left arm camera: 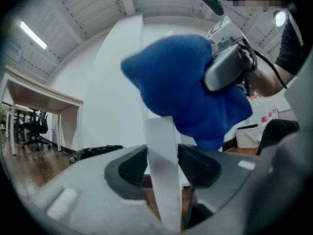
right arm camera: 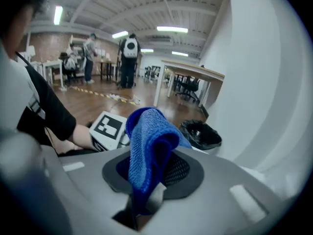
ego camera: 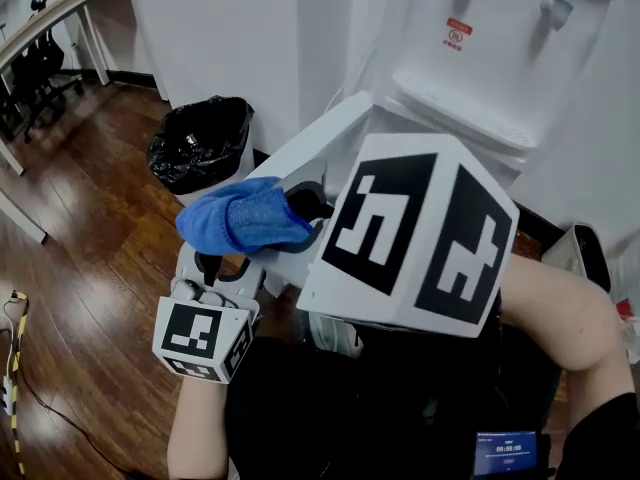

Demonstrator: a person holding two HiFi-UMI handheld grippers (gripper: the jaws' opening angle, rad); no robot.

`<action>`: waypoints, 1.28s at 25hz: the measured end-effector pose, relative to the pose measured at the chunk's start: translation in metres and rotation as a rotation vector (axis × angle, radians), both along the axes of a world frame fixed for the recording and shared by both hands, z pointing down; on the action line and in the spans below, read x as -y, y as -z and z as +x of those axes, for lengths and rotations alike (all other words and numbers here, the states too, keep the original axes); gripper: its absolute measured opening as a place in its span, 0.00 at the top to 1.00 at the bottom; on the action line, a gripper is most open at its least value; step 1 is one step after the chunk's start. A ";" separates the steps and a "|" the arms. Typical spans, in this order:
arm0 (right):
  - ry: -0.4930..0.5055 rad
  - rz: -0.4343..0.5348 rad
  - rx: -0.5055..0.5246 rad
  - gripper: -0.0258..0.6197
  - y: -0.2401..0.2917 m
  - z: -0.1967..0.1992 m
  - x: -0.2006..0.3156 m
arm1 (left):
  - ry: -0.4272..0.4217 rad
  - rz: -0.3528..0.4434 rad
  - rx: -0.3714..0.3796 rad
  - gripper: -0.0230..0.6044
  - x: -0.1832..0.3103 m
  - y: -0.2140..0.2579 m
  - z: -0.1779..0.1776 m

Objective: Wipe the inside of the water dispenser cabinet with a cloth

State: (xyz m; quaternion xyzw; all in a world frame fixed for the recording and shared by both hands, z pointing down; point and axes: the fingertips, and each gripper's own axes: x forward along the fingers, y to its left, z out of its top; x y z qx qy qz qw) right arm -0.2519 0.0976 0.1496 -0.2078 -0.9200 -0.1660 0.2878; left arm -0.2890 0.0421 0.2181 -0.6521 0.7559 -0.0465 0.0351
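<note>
The white water dispenser point(ego camera: 480, 78) stands at the upper right, and its cabinet door point(ego camera: 318, 133) swings open toward me. My left gripper point(ego camera: 222, 266) points level and is shut on the door's edge point(left arm camera: 161, 151), a thin white panel pinched between its pads. My right gripper point(ego camera: 295, 218), with its big marker cube point(ego camera: 410, 233), is shut on a blue cloth point(ego camera: 245, 218). The cloth hangs bunched just above the left gripper, beside the door. In the right gripper view the cloth point(right arm camera: 146, 151) rises folded from between the jaws. The cabinet's inside is hidden behind the cube.
A bin lined with a black bag point(ego camera: 202, 143) stands left of the door against the white wall. A desk point(ego camera: 60, 8) and office chairs point(ego camera: 30, 78) are at the far left on the wooden floor. A white container point(ego camera: 580, 253) sits right of the dispenser. People stand far off point(right arm camera: 129, 58).
</note>
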 end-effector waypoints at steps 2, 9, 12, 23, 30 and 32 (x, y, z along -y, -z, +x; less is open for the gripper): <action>0.025 -0.165 0.119 0.82 0.008 0.007 -0.002 | -0.007 0.007 -0.005 0.65 -0.002 0.001 0.000; -0.428 -0.448 0.482 0.82 -0.019 0.034 0.158 | -0.010 0.027 -0.051 0.66 -0.008 0.008 -0.008; -0.664 -0.445 0.533 0.82 -0.055 0.044 0.235 | 0.023 0.021 -0.044 0.66 -0.006 0.006 -0.015; -0.841 -0.379 0.570 0.82 -0.075 0.036 0.292 | 0.016 -0.022 0.028 0.66 -0.008 -0.007 -0.020; -0.432 -0.198 0.587 0.82 -0.040 -0.003 0.147 | -0.013 -0.066 -0.014 0.65 -0.005 -0.022 -0.025; -0.322 -0.194 0.548 0.82 -0.043 -0.008 0.102 | -0.012 -0.073 -0.031 0.65 -0.005 -0.025 -0.027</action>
